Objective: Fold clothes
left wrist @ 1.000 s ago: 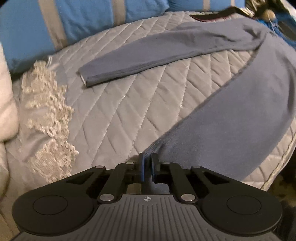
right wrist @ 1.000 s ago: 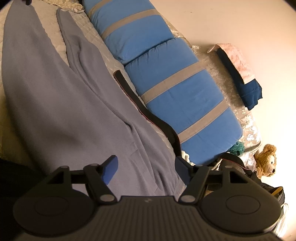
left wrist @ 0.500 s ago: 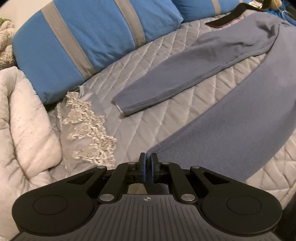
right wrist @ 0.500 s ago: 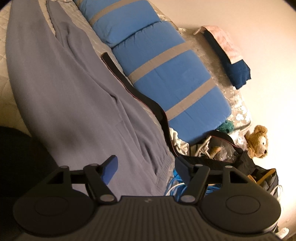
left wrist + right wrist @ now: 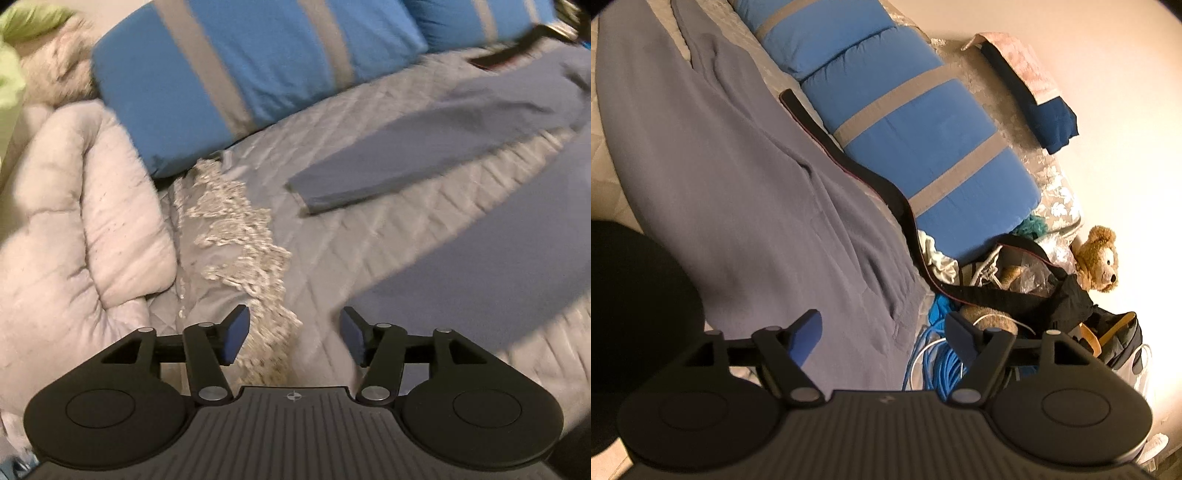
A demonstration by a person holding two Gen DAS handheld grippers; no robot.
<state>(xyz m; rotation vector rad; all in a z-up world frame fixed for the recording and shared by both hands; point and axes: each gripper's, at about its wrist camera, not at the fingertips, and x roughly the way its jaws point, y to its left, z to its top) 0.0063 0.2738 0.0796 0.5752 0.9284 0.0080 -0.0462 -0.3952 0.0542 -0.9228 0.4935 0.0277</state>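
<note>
A grey-blue long-sleeved garment [image 5: 480, 258] lies spread flat on the quilted bed cover [image 5: 369, 229], its sleeve [image 5: 424, 155] stretched out toward the pillows. My left gripper [image 5: 293, 325] hovers over the cover just left of the garment's corner. Its jaws are opening, with nothing between them. In the right wrist view the same garment [image 5: 738, 184] runs away from me. My right gripper [image 5: 882, 325] hangs above its near edge, jaws opening wider, pads clear of the cloth.
Blue pillows with grey stripes [image 5: 240, 66] line the back of the bed. A white duvet [image 5: 74, 221] and lace trim [image 5: 240, 240] lie at the left. A black strap [image 5: 849, 166], blue cable [image 5: 942, 362], a bag [image 5: 1034, 295] and a teddy bear [image 5: 1097, 258] crowd the garment's right end.
My left gripper let go of the garment's corner, spread its jaws, and rose, swinging left. My right gripper slid along the garment toward its end by the cable and bag.
</note>
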